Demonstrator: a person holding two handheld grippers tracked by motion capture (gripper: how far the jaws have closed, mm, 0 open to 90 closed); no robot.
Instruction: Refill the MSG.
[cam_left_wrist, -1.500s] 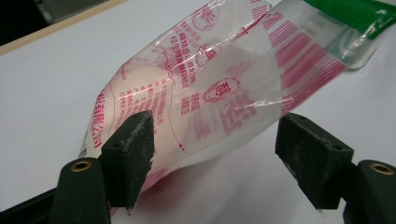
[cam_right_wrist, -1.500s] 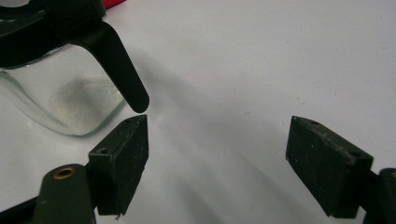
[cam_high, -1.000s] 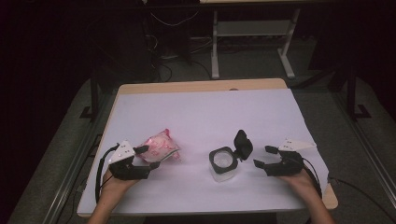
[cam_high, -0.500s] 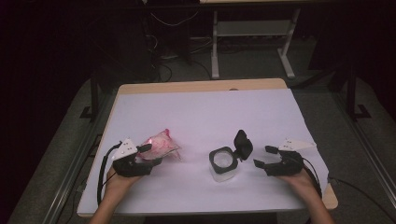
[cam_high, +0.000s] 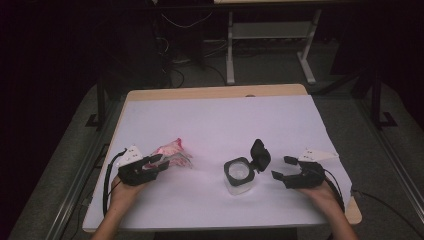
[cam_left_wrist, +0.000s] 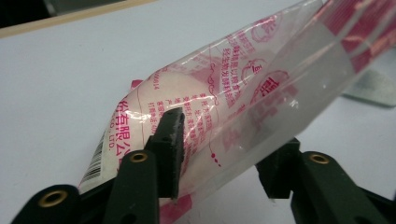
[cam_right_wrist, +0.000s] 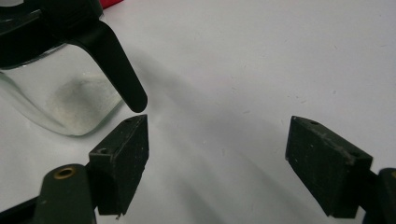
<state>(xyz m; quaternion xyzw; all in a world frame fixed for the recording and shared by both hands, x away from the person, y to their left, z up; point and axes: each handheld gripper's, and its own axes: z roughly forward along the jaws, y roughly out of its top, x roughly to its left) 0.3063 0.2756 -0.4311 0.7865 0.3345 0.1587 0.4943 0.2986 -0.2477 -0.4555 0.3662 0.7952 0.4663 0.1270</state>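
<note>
Closing my left gripper (cam_high: 159, 163) around the pink-printed plastic packet (cam_left_wrist: 224, 98), I have its jaws just drawing in, with the packet between them. In the left gripper view the near pad (cam_left_wrist: 172, 140) touches the film while the far pad (cam_left_wrist: 280, 163) sits at the packet's lower edge; I judge the grip is barely made, more a pinch forming than a firm hold. The packet lies on the white table cover (cam_high: 215, 120), left of centre, one end lifted off the surface, probably because the jaws tip it up as they come together.

My right gripper (cam_high: 282, 167) rests on the table with its jaws spread and nothing between them. It waits just beside the clear jar (cam_high: 237, 176), whose black flip lid (cam_high: 260, 152) stands open, its tab (cam_right_wrist: 119, 70) hanging just above my left pad. I read that placement as readiness: the jar is opened and steadied within reach so the packet's contents can go in once I have it secured.
</note>
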